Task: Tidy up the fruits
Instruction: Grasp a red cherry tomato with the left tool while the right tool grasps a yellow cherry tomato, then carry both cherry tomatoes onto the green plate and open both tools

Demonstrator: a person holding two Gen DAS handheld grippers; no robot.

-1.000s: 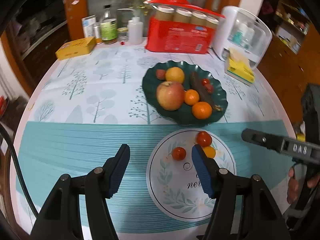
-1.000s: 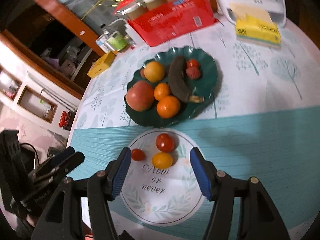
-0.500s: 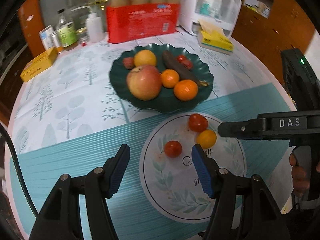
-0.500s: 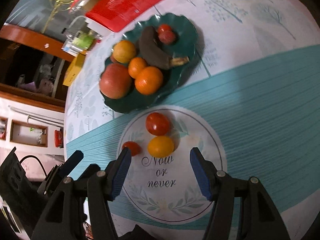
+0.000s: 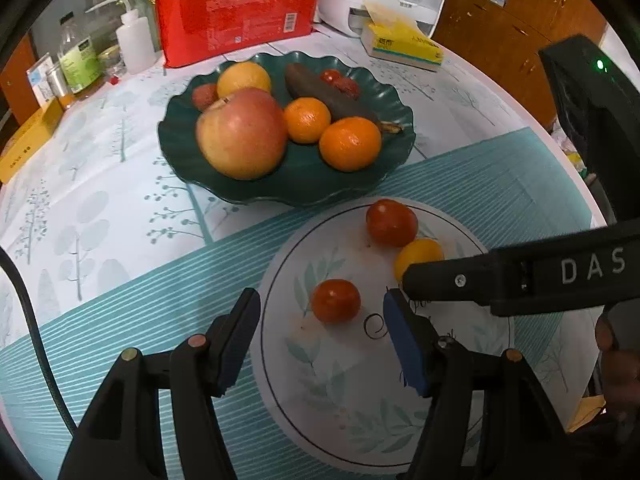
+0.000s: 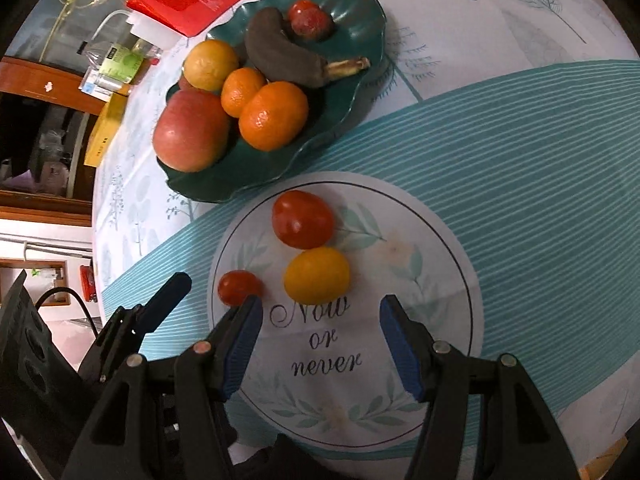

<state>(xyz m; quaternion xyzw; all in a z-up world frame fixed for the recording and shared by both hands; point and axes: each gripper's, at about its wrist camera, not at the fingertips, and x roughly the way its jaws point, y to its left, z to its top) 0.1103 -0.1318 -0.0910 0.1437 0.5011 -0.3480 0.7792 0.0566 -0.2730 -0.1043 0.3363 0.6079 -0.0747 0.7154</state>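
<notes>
**Both grippers spread above the white plate, nothing held**

Left gripper (image 5: 322, 316): fingers spread wide, holding nothing. The small red tomato (image 5: 335, 301) lies on the white plate (image 5: 348, 412) between the two blue pads (image 5: 404, 344), slightly ahead of the tips and touching neither pad. Ahead of the right-hand finger lie the yellow tomato (image 5: 418, 255) and, beyond it, the large red tomato (image 5: 391, 222); these two touch each other.

Right gripper (image 6: 320, 320): fingers spread wide, holding nothing. The yellow tomato (image 6: 317, 275) lies just ahead of the gap between the fingers, nearer the left-hand finger. The large red tomato (image 6: 303, 219) sits directly beyond it. The small red tomato (image 6: 239, 287) sits at the tip of the left-hand finger, on its outer side; contact cannot be determined.

In the left wrist view, one finger of the right gripper crosses from the right and partly covers the yellow tomato.

Beyond both finger pairs stands the green dish (image 5: 288, 184), adjoining the plate rim. It holds an apple (image 5: 241, 133), two mandarins (image 5: 350, 143), a yellow-orange fruit (image 5: 244, 77), a dark banana (image 5: 328, 95) and small red fruits (image 5: 340, 81).
</notes>
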